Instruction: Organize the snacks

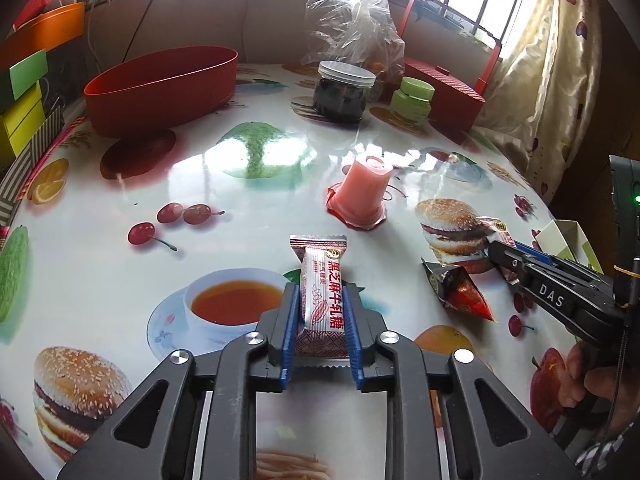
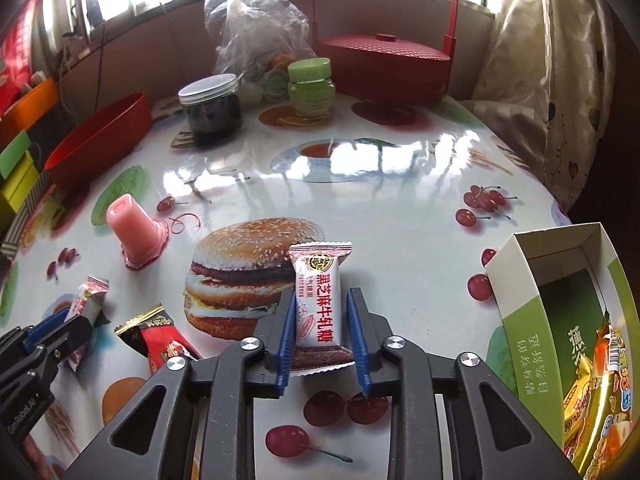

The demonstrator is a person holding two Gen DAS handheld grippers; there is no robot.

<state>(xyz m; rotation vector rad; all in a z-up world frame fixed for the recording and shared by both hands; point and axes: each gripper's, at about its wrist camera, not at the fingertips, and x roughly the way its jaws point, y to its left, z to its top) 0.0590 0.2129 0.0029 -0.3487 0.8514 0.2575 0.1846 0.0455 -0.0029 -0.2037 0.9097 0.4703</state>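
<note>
Through my left wrist camera, my left gripper (image 1: 320, 312) is clamped on a pink-and-white nougat candy (image 1: 322, 300), blue pads pressing both long sides of the wrapper, at the near edge of the printed table (image 1: 280, 168). To the right my right gripper (image 1: 496, 250) pinches a matching wrapper, a red-and-black triangular snack (image 1: 460, 294) lying just beside it. Farther off a pink jelly cup (image 1: 362, 192) stands upside down, and a red oval tub (image 1: 160, 88) sits at the far left.

Through my right wrist camera, my right gripper (image 2: 320, 320) is closed on a second nougat candy (image 2: 318, 300). Near right, the open green box (image 2: 560, 288) already holds a few gold-wrapped snacks (image 2: 592, 384). I'd judge the sorting partly done: two candies in hand, the triangular snack and jelly cup still loose.
</note>
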